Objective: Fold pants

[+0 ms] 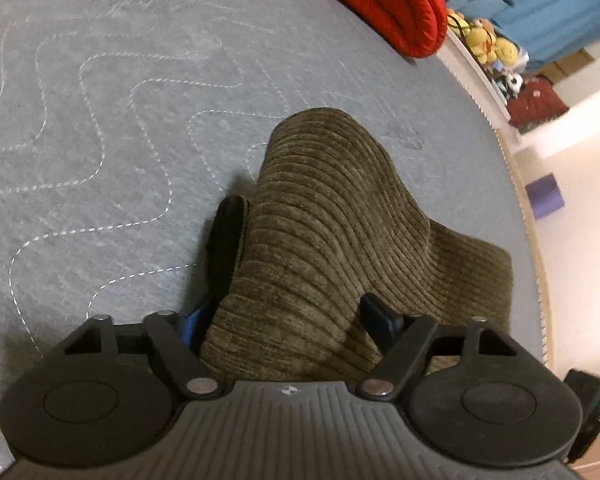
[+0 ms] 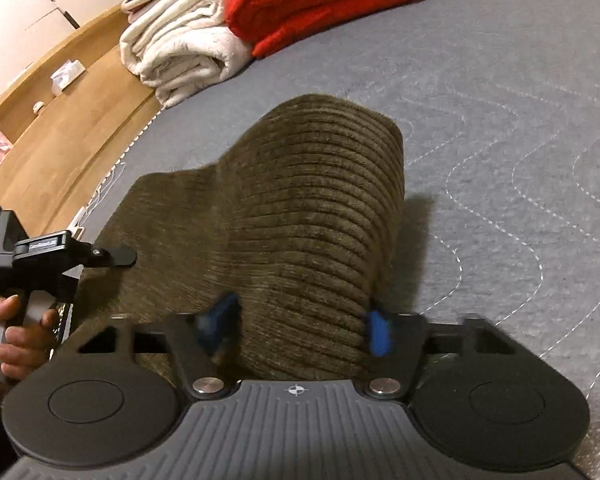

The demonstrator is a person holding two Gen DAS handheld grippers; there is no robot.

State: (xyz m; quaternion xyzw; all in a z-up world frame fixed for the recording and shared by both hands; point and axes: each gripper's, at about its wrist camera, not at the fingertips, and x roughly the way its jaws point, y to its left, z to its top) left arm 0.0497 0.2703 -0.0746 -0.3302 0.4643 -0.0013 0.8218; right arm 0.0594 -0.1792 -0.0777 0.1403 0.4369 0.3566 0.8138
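Grey quilted mattress (image 2: 500, 92) fills both views, wavy white stitching across it. Right wrist view, left to right: wooden shelf unit (image 2: 52, 120) at far left holding a few small items too blurred to identify; folded white blanket (image 2: 180, 56) on the far mattress edge, touching a folded red blanket (image 2: 320, 0) to its right. Olive corduroy pants (image 2: 300, 220) lie near centre, bunched up into a ridge.

Left gripper (image 1: 296, 280): jaws wide, fold of pants between them; whether the pads press the cloth cannot be told. A hand (image 2: 12, 332) holds this gripper's handle at near left of the right wrist view.

Right gripper (image 2: 300, 320): jaws about half open, blue pads (image 2: 378, 332) against both sides of the raised pants fold, gripping it.
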